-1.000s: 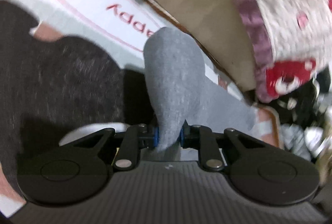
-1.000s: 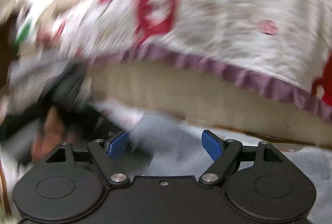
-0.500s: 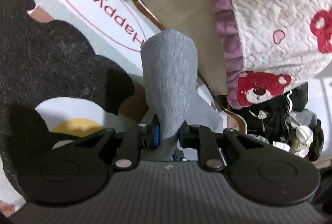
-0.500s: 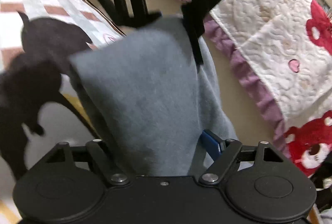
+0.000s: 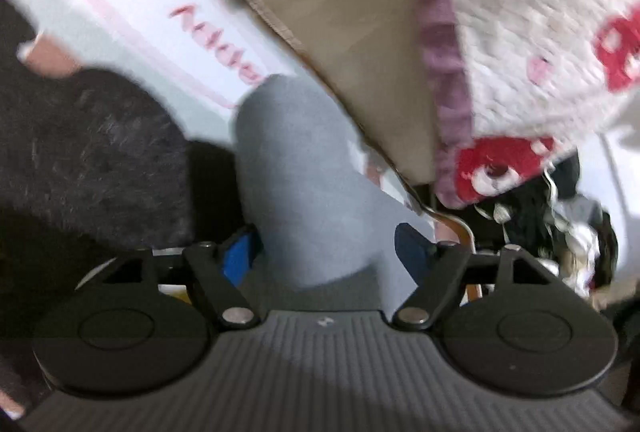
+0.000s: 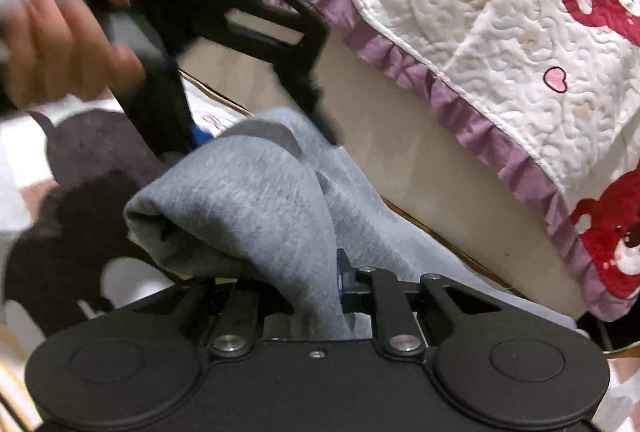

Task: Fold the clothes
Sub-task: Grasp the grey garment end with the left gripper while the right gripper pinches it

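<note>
Beside the quilt (image 6: 500, 44), the grey garment (image 6: 256, 200) lies soft and limp; right hand-held gripper (image 6: 316, 284) grasps a bunched fold, left hand-held gripper (image 5: 324, 252) released around it. Thick hems likely grip best.

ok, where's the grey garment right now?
Right wrist view, centre: the grey garment is bunched in the right gripper, lying on the dog-print mat, left of the bear quilt.

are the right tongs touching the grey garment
Touching. In the right wrist view the right tongs are shut on a bunched fold of the grey garment, and the cloth runs straight down between the blue pads.
</note>
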`<act>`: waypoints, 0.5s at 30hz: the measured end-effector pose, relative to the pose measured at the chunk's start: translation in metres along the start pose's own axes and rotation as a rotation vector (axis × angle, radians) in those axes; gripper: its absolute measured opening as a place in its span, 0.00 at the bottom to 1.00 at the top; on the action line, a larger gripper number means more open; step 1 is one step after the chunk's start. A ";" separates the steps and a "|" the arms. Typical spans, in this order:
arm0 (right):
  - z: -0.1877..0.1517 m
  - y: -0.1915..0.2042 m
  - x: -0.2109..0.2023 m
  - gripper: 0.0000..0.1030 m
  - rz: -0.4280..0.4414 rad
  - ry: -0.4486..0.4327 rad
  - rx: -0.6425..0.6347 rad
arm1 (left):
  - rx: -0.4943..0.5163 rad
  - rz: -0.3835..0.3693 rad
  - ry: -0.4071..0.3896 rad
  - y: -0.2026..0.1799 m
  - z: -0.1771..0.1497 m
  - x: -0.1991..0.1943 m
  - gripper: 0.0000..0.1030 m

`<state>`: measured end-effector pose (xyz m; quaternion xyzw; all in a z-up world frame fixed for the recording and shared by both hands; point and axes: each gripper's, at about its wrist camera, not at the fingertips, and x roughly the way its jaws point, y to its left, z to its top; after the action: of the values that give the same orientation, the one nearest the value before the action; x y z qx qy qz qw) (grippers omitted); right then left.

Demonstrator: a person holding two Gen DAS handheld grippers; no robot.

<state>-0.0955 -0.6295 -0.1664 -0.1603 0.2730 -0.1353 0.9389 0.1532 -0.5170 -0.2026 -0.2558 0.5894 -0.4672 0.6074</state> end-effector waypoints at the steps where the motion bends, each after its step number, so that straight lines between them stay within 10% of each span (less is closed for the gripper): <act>1: -0.001 -0.002 -0.002 0.18 -0.003 -0.024 0.010 | 0.020 -0.007 -0.015 0.000 -0.003 0.001 0.64; 3: -0.004 0.000 -0.008 0.18 -0.002 -0.040 -0.012 | 0.071 -0.021 -0.048 -0.003 -0.010 0.003 0.26; 8: -0.011 0.020 -0.010 0.26 -0.027 -0.059 -0.150 | 0.090 -0.003 -0.113 -0.019 -0.025 -0.027 0.19; 11: -0.017 0.052 -0.010 0.63 -0.106 -0.066 -0.342 | 0.083 0.016 -0.148 -0.030 -0.034 -0.051 0.19; 15: -0.013 0.069 -0.008 0.63 -0.171 -0.017 -0.383 | 0.071 0.045 -0.193 -0.040 -0.044 -0.085 0.18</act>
<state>-0.0974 -0.5669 -0.1989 -0.3595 0.2711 -0.1586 0.8787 0.1118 -0.4500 -0.1355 -0.2645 0.5171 -0.4470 0.6803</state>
